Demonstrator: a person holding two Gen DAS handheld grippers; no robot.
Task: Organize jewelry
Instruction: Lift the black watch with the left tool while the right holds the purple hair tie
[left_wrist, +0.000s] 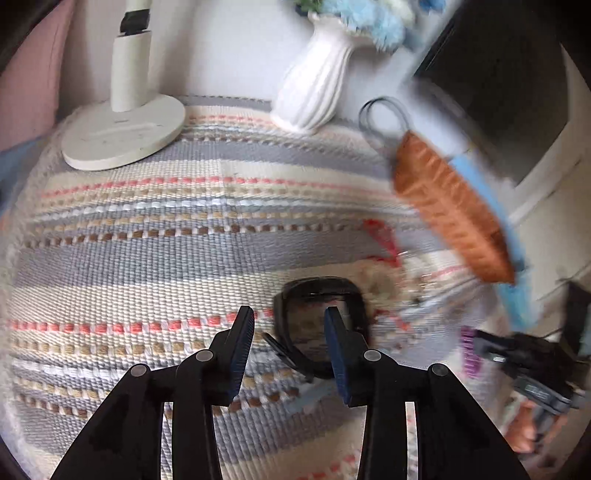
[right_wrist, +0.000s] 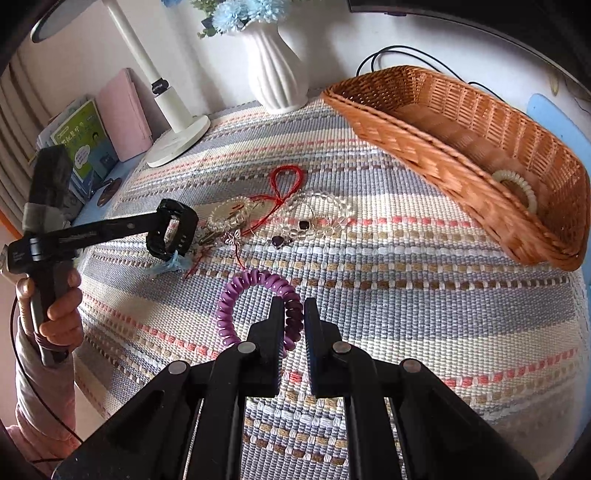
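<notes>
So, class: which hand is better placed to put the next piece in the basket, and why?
Right. The right gripper is already shut on the purple coil, with the basket on its side. The left gripper is open, only nearing the black watch.

White ribbed vase (right_wrist: 275, 70) with blue flowers (right_wrist: 236, 13), lamp base (right_wrist: 177, 142), books (right_wrist: 83, 147), striped woven mat (right_wrist: 369, 295)

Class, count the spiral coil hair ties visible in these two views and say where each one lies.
2. A purple coil tie lies on the striped mat, with the right gripper shut on it. A cream one sits in the wicker basket. The jewelry tangle may hide more.
</notes>
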